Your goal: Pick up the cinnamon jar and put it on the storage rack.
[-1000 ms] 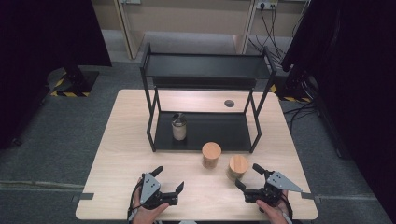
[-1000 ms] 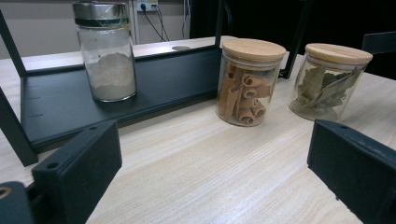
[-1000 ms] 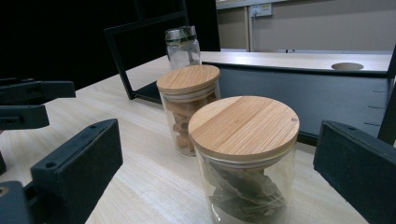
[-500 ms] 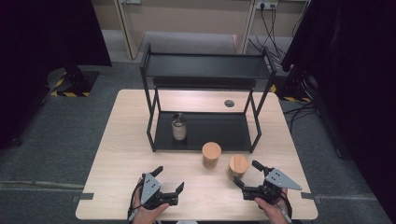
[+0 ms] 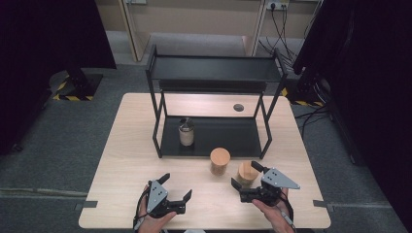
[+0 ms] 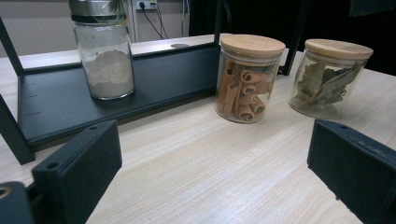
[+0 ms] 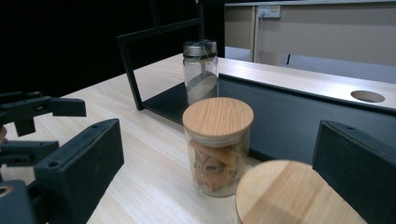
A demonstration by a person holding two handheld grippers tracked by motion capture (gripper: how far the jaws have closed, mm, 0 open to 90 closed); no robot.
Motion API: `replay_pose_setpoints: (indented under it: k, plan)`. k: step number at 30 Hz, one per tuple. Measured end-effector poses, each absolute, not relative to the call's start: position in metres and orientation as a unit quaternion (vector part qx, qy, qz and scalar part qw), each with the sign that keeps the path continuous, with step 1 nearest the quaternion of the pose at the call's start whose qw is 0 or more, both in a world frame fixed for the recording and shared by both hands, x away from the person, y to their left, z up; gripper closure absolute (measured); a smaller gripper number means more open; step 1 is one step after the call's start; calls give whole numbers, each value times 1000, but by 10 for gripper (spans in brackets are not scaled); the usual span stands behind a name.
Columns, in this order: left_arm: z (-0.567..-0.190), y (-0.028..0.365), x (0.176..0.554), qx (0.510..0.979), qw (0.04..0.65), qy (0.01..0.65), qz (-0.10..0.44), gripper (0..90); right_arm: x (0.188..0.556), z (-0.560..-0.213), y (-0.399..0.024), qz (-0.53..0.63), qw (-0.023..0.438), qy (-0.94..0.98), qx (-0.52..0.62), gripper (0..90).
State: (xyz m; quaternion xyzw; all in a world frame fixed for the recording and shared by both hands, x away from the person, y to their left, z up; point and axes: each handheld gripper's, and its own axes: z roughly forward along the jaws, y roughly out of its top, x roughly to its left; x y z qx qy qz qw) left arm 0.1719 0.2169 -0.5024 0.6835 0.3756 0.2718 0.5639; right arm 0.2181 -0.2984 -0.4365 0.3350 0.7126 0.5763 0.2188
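Wooden-lidded jars wait on the desk point(image 5: 121, 160) in the high view: the right gripper point(image 5: 247, 177) stands spread just beside the bay-leaf jar point(image 5: 247, 173) near the front edge, nothing gripped, the shelving work barely begun. Compared with a second ago, it has edged closer.

Left gripper view: released fingers point(image 6: 79, 163) frame the cinnamon jar point(image 6: 246, 78).

Right gripper view: open fingers point(image 7: 88, 158) flank the bay-leaf lid point(image 7: 294, 196); the rack point(image 7: 280, 112) holds a powder jar point(image 7: 201, 70).

Item count: two wooden-lidded glass jars point(image 5: 220, 161) point(image 5: 247, 174) in front of one black shelf rack point(image 5: 214, 68); one metal-capped jar point(image 5: 186, 131) on the rack's lower shelf; two hand-held grippers point(image 5: 176, 187) point(image 5: 246, 176) in front of the rack.
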Motion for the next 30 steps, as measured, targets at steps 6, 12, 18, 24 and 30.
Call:
replay_pose_setpoints:
  k: [6, 12, 18, 24, 30]
  plan:
    - [-503, 217, 172, 684, 566, 373, 270, 23, 224, -424, -275, 560, 220, 719, 349, 29]
    - [-502, 218, 171, 682, 567, 373, 272, 23, 233, -412, -240, 525, 228, 725, 384, 31]
    - [-502, 219, 171, 680, 568, 375, 273, 23, 240, -405, -211, 494, 233, 734, 403, 36]
    - [-502, 219, 170, 679, 569, 374, 274, 23, 248, -406, -188, 473, 240, 732, 428, 55]
    - [-502, 220, 170, 678, 571, 373, 274, 23, 254, -403, -169, 453, 253, 732, 441, 65]
